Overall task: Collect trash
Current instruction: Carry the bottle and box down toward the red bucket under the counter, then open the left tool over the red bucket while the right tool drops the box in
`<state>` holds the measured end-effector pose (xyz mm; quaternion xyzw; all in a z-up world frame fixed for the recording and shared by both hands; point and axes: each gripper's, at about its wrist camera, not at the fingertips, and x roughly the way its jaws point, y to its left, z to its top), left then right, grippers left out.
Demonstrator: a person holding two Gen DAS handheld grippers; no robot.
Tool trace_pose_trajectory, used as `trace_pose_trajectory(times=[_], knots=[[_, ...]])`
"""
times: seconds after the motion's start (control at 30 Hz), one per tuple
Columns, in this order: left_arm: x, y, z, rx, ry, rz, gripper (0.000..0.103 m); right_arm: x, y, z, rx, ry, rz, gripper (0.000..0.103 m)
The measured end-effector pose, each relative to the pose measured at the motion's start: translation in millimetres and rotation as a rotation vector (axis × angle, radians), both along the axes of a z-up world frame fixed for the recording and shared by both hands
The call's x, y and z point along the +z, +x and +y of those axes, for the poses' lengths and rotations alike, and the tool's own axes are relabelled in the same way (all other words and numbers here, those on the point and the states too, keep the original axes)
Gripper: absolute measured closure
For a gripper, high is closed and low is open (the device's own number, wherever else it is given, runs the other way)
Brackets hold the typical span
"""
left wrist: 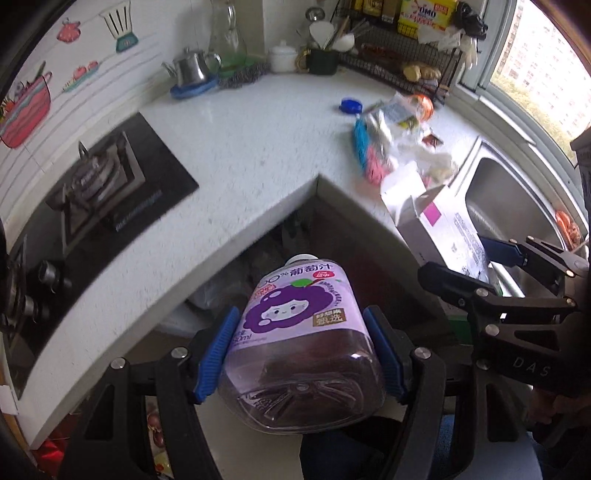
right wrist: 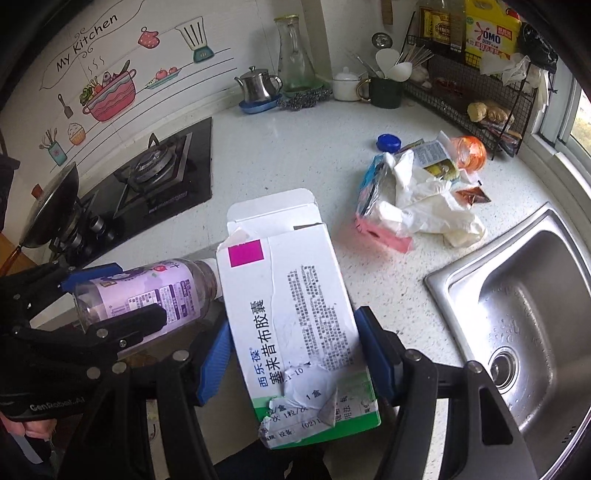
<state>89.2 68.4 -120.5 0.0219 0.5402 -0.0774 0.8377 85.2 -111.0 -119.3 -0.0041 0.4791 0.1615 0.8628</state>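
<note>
L gripper [left wrist: 299, 354] is clamped on the near-empty juice bottle [left wrist: 295, 332], light, slick plastic, best gripped mid-body, w/ R gripper [right wrist: 295, 365] clamped on the torn medicine box [right wrist: 295, 317], flimsy card, both held off the countertop [left wrist: 236, 155] edge.

Wall sticker [right wrist: 88, 35]: "My Kitchen". Yellow bag [right wrist: 489, 35] on rack: "OMO". Bottle label [left wrist: 295, 308]: "葡萄汁". Carton [right wrist: 295, 317]: "塞来昔布胶囊". Left tongs [right wrist: 55, 406] body: "GenRobot.AI".
</note>
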Motion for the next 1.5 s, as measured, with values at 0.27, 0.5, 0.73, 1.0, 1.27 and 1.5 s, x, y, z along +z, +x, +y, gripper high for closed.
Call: trace_pose_trajectory(times=[0.27, 0.5, 0.73, 1.0, 1.27, 1.5], knots=[[-69, -3, 14, 0.010, -0.015, 0.116, 0.035, -65, -7, 19, -0.006, -0.048, 0.120, 0.040], [-131, -5, 19, -0.002, -0.018, 0.174, 0.035, -119, -12, 24, -0.017, -0.084, 0.169, 0.040], [-205, 4, 27, 0.008, -0.069, 0.225, 0.035, -180, -12, 15, -0.069, -0.104, 0.215, 0.040], [-293, 25, 21, -0.029, -0.092, 0.267, 0.035, -243, -14, -8, -0.114, -0.151, 0.235, 0.040], [-345, 38, -2, -0.051, -0.112, 0.276, 0.035, -278, -9, -18, -0.136, -0.153, 0.265, 0.040], [-347, 42, -19, -0.059, -0.076, 0.272, 0.035, -281, -6, -18, -0.125, -0.159, 0.260, 0.040]])
